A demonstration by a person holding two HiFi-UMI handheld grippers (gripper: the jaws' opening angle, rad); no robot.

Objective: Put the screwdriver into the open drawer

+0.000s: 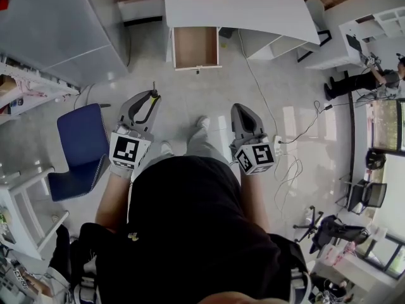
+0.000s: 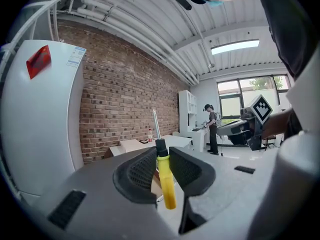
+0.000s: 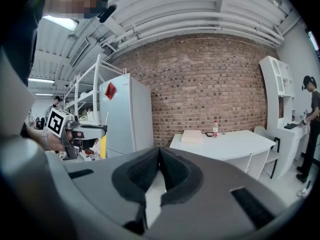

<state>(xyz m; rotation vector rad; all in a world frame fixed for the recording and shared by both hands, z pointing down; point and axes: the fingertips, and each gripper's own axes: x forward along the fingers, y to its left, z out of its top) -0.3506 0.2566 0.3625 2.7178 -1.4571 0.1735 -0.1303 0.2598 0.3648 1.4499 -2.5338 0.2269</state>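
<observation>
My left gripper is shut on a screwdriver with a yellow handle, black collar and metal shaft that points up and away past the jaws. In the head view the screwdriver shows at the left jaw tips. My right gripper is shut with nothing between its pads. Both are held at waist height above the floor. The open drawer, a brown empty box, juts from the white desk ahead, well beyond both grippers.
A blue chair stands at my left, with a white refrigerator beyond it. Cables trail over the floor at right. A person works at a white bench far right. A bottle and flat box sit on the desk.
</observation>
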